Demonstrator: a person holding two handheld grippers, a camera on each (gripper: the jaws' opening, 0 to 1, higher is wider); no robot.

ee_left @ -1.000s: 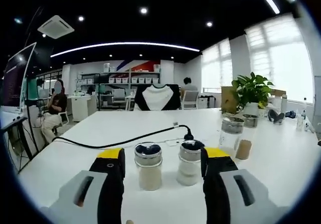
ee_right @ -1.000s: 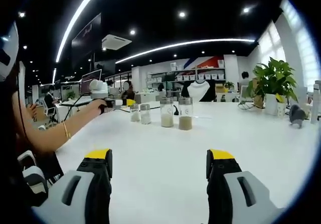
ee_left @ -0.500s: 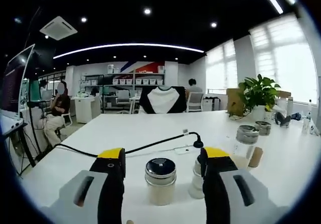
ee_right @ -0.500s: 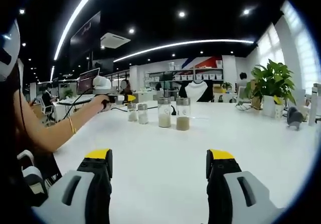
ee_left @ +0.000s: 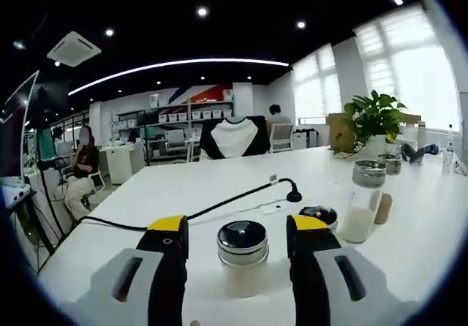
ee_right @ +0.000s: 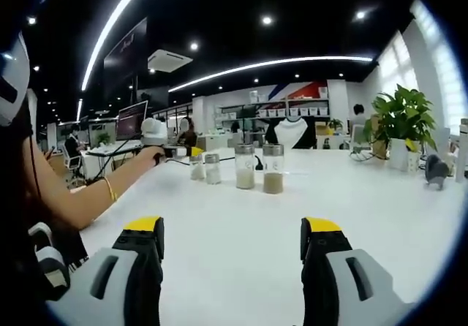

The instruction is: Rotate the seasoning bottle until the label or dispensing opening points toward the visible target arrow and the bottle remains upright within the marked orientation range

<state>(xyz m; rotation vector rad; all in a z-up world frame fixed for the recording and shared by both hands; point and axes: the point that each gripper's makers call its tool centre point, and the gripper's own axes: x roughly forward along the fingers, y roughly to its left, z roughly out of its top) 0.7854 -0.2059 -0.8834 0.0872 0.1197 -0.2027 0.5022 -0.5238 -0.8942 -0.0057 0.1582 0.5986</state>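
I see an upright, steel-capped seasoning bottle between my left gripper's spread jaws; right gripper gapes over the white table.

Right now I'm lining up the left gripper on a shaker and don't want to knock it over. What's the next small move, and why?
Probably ease the left gripper a little further forward, then close. Its jaws stand open on either side of the silver-capped seasoning bottle, which stands upright on the white table. A second bottle stands close behind the right-hand jaw, so keep the advance straight.
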